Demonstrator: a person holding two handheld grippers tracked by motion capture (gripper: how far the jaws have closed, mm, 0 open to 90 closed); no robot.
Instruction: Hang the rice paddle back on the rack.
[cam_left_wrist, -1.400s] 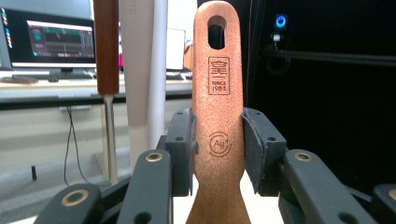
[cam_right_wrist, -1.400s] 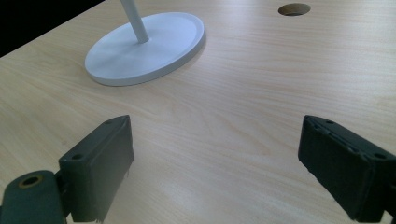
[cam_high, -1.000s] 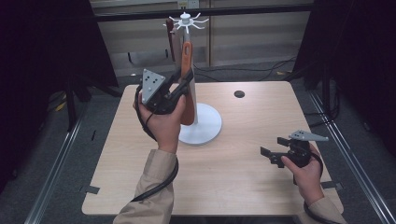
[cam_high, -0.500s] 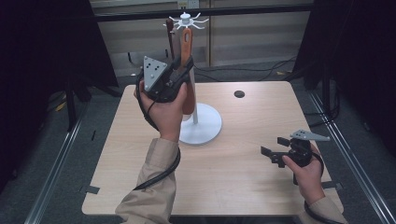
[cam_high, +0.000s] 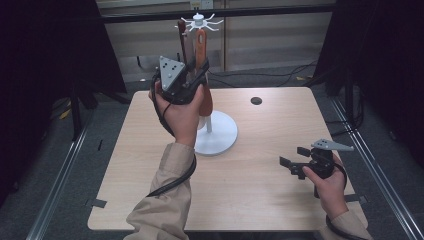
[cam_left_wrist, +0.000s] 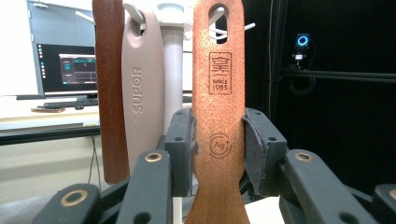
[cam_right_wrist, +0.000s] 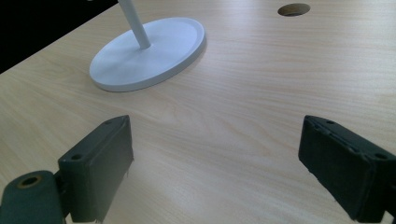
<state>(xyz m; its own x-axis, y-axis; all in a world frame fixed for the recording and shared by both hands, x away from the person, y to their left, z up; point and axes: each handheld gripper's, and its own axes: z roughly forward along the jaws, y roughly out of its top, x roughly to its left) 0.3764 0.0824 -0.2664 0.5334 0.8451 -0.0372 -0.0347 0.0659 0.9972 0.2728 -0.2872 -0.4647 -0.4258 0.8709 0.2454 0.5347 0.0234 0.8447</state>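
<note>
My left gripper (cam_left_wrist: 218, 154) pinches the orange-brown spatula handle (cam_left_wrist: 219, 93) at the white rack (cam_high: 209, 127); my right gripper (cam_high: 294, 161), jaws spread, hovers near the wooden table (cam_high: 260, 195)'s right edge, black curtains around.

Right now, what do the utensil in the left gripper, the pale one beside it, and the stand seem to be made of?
Orange-brown utensil in the left gripper: probably wood or wood-fibre composite; matte, speckled, with burned-in stamps. Pale handle: likely plastic or silicone; smooth, with moulded lettering. Stand: smooth white, painted metal or plastic; can't tell which.
</note>
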